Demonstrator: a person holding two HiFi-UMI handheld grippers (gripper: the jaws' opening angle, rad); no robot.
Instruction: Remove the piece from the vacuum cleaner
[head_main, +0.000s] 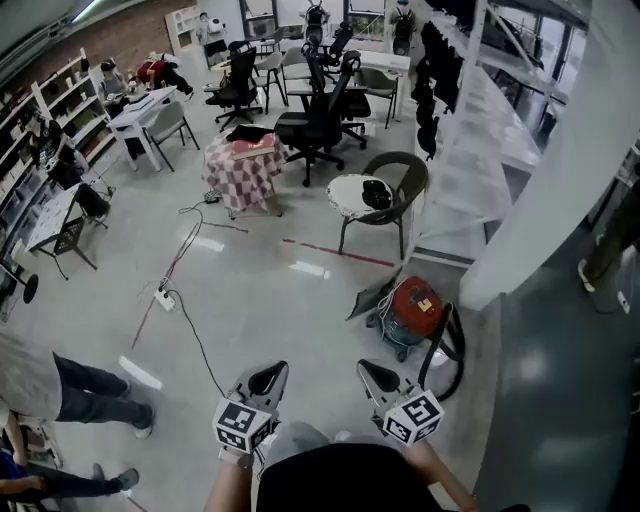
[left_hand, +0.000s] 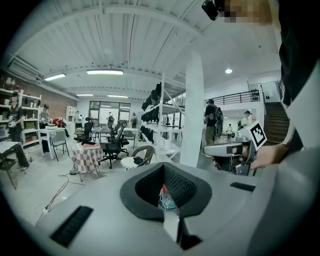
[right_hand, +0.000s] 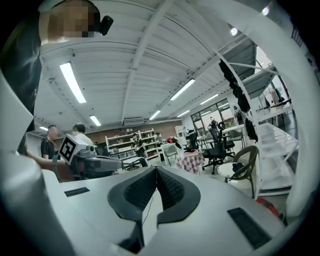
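Observation:
The vacuum cleaner (head_main: 414, 309) is a red canister on the floor by the foot of a white column, with a black hose (head_main: 453, 352) looping round its right side. Both grippers are held low and close to me, short of the vacuum and touching nothing. My left gripper (head_main: 273, 371) is shut and empty, and a red bit of the vacuum (left_hand: 164, 191) shows through the gap behind its shut jaws. To its right, my right gripper (head_main: 367, 370) is also shut and empty. In the right gripper view a red edge of the vacuum (right_hand: 268, 205) shows at lower right.
A brown chair (head_main: 388, 197) with a white seat stands beyond the vacuum. A checked-cloth table (head_main: 246, 172) and black office chairs (head_main: 315, 125) stand farther back. A power strip (head_main: 165, 298) and cable lie on the floor at left. A person's legs (head_main: 92, 396) are at left. White shelving (head_main: 470, 150) lines the right.

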